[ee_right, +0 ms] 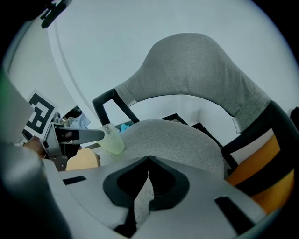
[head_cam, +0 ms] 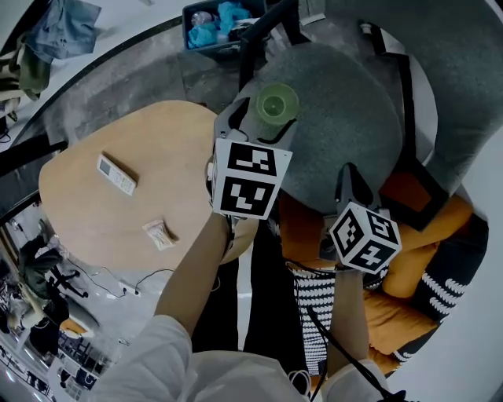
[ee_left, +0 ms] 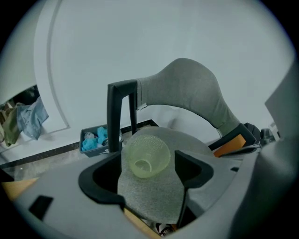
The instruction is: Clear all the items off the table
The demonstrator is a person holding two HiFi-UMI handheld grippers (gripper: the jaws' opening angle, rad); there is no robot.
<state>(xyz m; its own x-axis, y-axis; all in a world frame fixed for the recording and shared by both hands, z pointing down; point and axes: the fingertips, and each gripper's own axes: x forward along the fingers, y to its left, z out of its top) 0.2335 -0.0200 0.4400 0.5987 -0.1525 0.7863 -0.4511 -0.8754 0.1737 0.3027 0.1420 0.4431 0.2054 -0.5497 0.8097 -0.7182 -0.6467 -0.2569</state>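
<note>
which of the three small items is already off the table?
The green cup: held in the left gripper's jaws over the grey chair seat; the remote and packet lie on the table.

Your left tongs [ee_left: 148,158]: grey shell, black jaw liners. The marker cube [head_cam: 247,179] has black squares on white. Your right tongs [ee_right: 148,159] have the same colours.

- Cup [ee_left: 145,155]: pale translucent green with a fine dotted texture.
- Table [head_cam: 157,141]: light tan wood.
- Remote [head_cam: 116,174]: white.
- Packet [head_cam: 159,234]: cream.
- Chair seat [head_cam: 346,126]: flecked grey, with a black frame.
- Cushion [head_cam: 409,263]: orange.
- Bin [head_cam: 187,23]: dark, with bright blue contents.
</note>
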